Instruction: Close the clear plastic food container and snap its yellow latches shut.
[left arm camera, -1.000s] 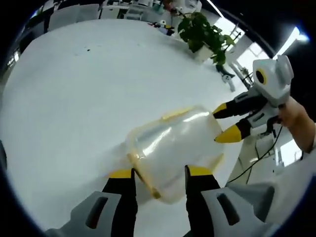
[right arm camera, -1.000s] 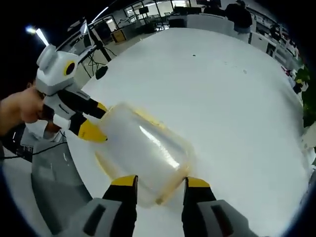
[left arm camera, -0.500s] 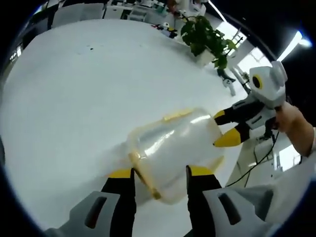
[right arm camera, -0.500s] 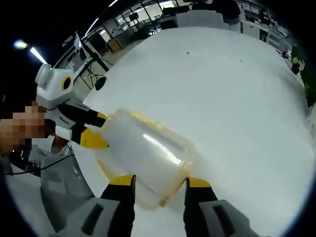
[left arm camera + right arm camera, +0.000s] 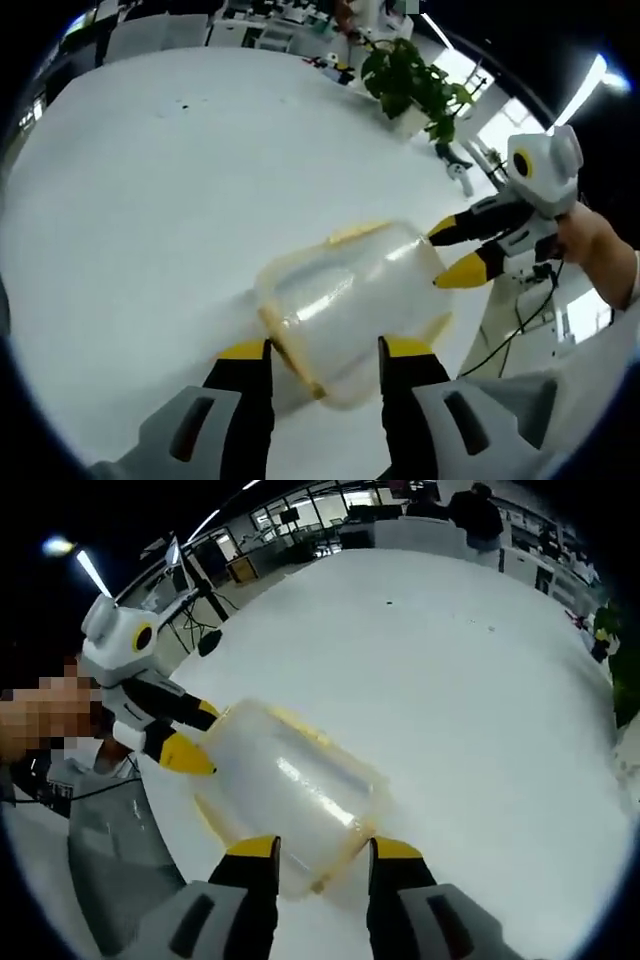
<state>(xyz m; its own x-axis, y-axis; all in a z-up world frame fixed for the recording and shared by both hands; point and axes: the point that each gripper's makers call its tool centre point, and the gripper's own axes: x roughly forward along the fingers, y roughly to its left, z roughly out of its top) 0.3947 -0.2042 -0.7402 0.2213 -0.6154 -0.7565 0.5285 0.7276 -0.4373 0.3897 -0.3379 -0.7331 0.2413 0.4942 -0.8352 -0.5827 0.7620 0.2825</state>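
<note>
Container (image 5: pixel 350 300), clear plastic with yellow trim, lies on the white table (image 5: pixel 140 200). In the left gripper view, the left gripper (image 5: pixel 322 352) has its jaws spread to either side of the container's near end, tips at the container's edge; whether they press it I cannot tell. A yellow latch (image 5: pixel 290 350) runs along the near rim between the jaws. The right gripper (image 5: pixel 458 250) comes in from the right, its yellow tips apart and touching the far end. A plant (image 5: pixel 410 75) stands beyond the table.

In the right gripper view, the container (image 5: pixel 290 795) lies near the table's (image 5: pixel 450 680) edge. The right gripper (image 5: pixel 322 848) straddles its near end, jaws parted. The left gripper (image 5: pixel 195 735) meets the far end from the left, its jaws apart.
</note>
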